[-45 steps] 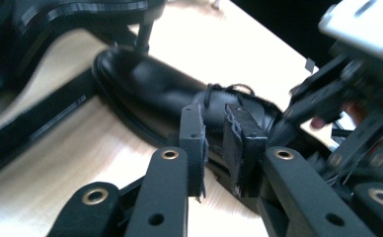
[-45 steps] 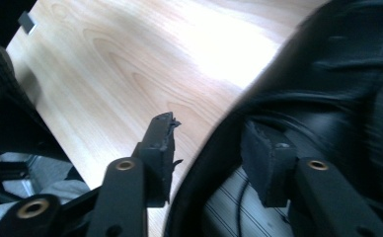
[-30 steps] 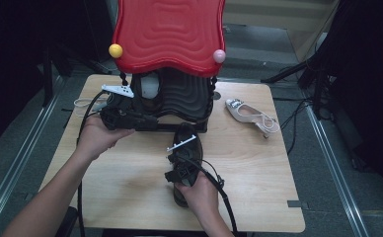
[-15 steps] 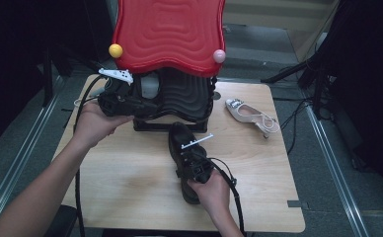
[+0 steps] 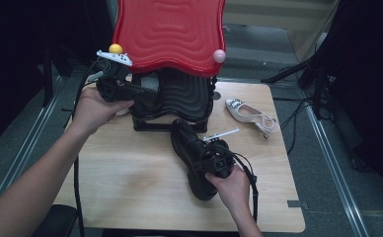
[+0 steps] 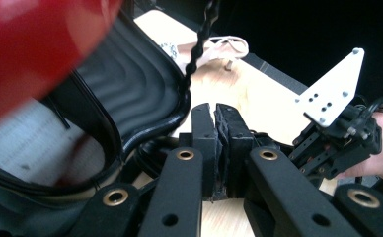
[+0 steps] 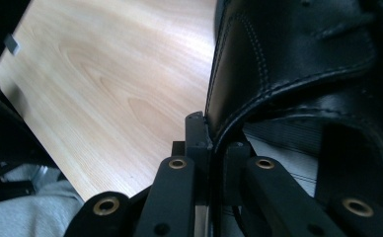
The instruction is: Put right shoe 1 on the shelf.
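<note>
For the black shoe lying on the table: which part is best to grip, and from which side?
Grip the black shoe by the rim of its opening at the heel, coming from the near end, probably from above. The rim is a thin leather edge that narrow jaws can pinch, and the heel points toward the person. The right gripper is shut on that rim.
</note>
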